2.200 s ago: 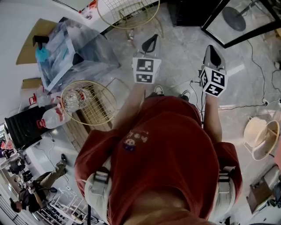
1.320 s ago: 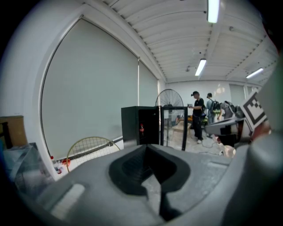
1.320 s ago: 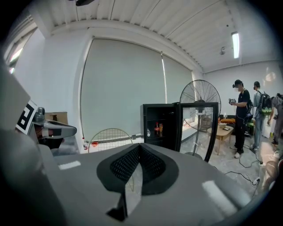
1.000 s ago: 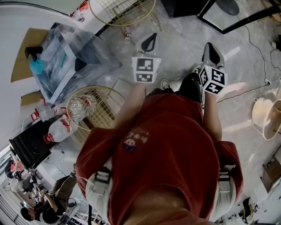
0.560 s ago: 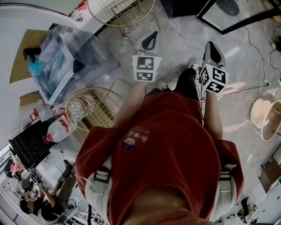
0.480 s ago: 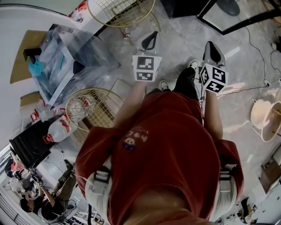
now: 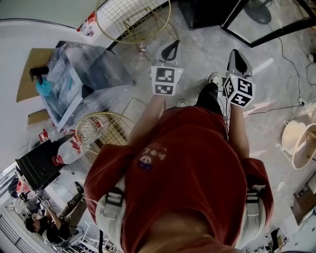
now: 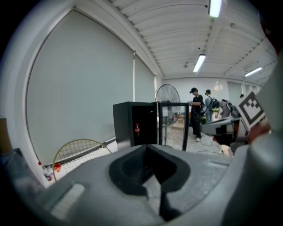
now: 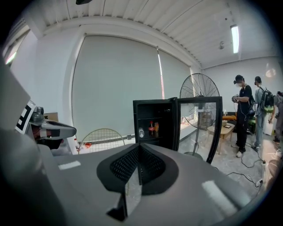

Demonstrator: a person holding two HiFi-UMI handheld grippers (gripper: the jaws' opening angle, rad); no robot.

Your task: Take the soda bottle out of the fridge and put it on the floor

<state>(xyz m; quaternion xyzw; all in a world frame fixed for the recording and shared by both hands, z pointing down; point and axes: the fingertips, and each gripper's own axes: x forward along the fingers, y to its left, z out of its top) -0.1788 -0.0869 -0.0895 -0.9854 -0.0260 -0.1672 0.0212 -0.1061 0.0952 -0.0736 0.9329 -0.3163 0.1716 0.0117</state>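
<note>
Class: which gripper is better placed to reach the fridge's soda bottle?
Probably right: the right gripper faces the open fridge squarely, soda bottle just above its shut jaws. The left gripper sees it obliquely.

Person's stepped fwd: leg (image 7: pixel 210 99) now out front, fridge (image 7: pixel 207 15) & wire basket (image 7: pixel 133 20) nearer.

Standing fan (image 9: pixel 199 93), gold wire rack (image 7: pixel 131 17), clear bin (image 7: pixel 84 74)

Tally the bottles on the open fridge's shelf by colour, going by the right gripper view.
Pale clear bottle: 1
Dark bottle with red label: 1
Orange bottle: 1
Total: 3
</note>
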